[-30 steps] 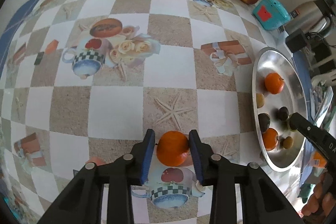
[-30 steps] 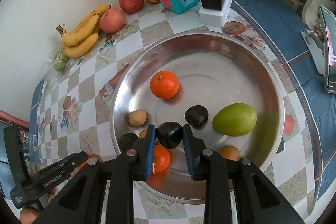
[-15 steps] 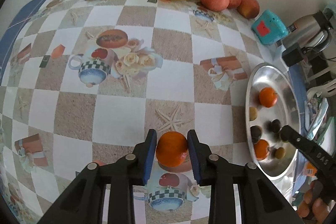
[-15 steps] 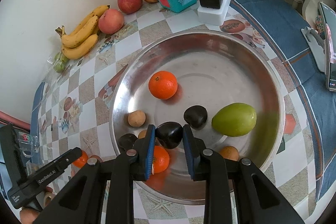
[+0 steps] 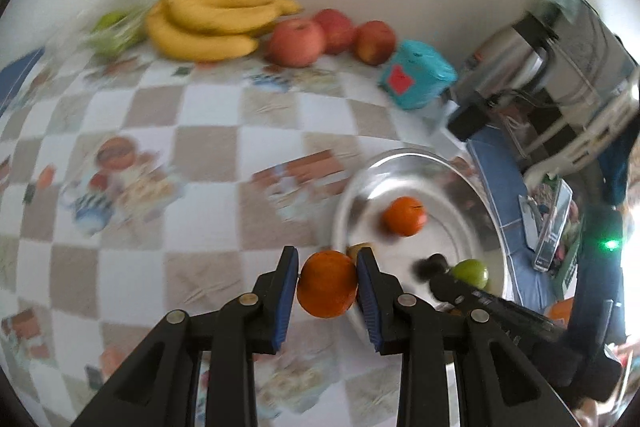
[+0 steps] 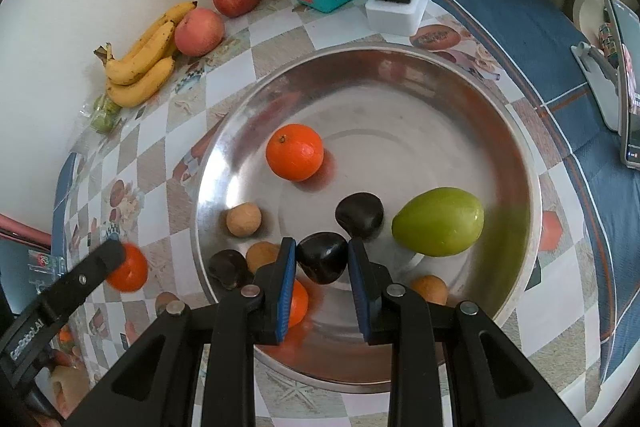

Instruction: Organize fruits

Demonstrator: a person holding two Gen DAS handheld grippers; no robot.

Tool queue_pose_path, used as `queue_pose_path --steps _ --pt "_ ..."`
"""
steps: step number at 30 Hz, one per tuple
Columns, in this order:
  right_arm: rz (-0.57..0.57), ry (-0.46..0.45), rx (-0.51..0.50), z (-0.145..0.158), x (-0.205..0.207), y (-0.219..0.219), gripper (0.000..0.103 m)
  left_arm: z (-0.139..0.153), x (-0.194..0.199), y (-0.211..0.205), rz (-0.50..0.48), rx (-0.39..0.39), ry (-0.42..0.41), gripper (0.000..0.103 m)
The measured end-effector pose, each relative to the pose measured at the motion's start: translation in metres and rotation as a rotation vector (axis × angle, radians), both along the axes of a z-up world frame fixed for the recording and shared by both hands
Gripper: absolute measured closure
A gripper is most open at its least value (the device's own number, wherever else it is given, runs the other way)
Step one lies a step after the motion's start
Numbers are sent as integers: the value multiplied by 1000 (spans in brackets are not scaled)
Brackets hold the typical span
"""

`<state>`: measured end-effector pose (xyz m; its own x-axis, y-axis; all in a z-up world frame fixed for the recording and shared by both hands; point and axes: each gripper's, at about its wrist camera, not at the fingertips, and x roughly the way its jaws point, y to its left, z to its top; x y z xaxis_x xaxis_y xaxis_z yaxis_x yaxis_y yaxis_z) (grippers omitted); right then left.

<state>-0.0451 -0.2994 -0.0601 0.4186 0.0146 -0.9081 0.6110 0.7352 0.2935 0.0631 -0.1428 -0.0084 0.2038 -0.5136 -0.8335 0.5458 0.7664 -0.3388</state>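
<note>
A: Left gripper (image 5: 327,283)?
B: Pinching an orange (image 5: 327,283) between its blue pads, held up off the checkered cloth (image 5: 208,147), just beside the steel bowl's (image 5: 420,157) rim.
A: Right gripper (image 6: 322,259)?
B: Clamped on a dark fruit (image 6: 322,262), over the bowl's near side. Around it: another orange (image 6: 295,152), green mango (image 6: 438,221), small brown fruits. Bananas (image 6: 140,67), apples by the wall.
</note>
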Motion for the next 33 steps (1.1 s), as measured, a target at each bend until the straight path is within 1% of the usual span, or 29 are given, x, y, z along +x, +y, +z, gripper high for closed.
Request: queue_pose_path --steps 3,7,11,13,15,18,20,21,22,23,24,25,27,29,30,31,33 --pt "2 8 0 -2 0 0 75 -8 -3 -18 -32 -11 8 71" --pt "-2 15 0 -4 0 -1 75 -15 -2 -26 -30 -6 1 71" --pt "-3 23 5 -6 1 -3 75 -16 -3 -26 -33 -17 17 70" --pt "-6 23 5 -5 0 -4 72 -15 -4 -24 -32 -16 16 70" --pt "-9 18 3 -4 0 -4 67 -12 -4 -21 -26 -24 7 70" --pt "-15 10 2 -2 -2 -4 67 -6 -3 -15 -13 -28 -16 69" --pt "-13 9 0 -1 -2 -4 67 -2 -3 -9 5 -13 -37 69" --pt "-11 9 -2 -1 -2 -3 67 -3 -1 -6 17 -3 -43 63" --pt "-8 11 -3 -1 -1 -3 63 -3 0 -2 34 12 -49 50" --pt "-5 16 -7 -1 0 -2 60 -5 2 4 61 37 -57 44" --pt "-3 21 -10 -2 0 0 53 -6 3 8 80 54 -64 34" --pt "-1 21 -12 -2 0 0 47 -7 5 13 103 74 -73 33" --pt "8 17 -16 -1 -1 3 44 -10 9 24 147 129 -91 33" --pt "18 16 -28 0 -2 7 43 -14 12 34 184 180 -113 24" --pt "24 20 -39 0 -2 10 38 -16 12 39 204 213 -126 16" --pt "26 22 -45 0 -3 12 28 -18 12 45 220 248 -140 11" --pt "33 22 -56 -1 -5 16 23 -20 11 52 238 290 -164 7"
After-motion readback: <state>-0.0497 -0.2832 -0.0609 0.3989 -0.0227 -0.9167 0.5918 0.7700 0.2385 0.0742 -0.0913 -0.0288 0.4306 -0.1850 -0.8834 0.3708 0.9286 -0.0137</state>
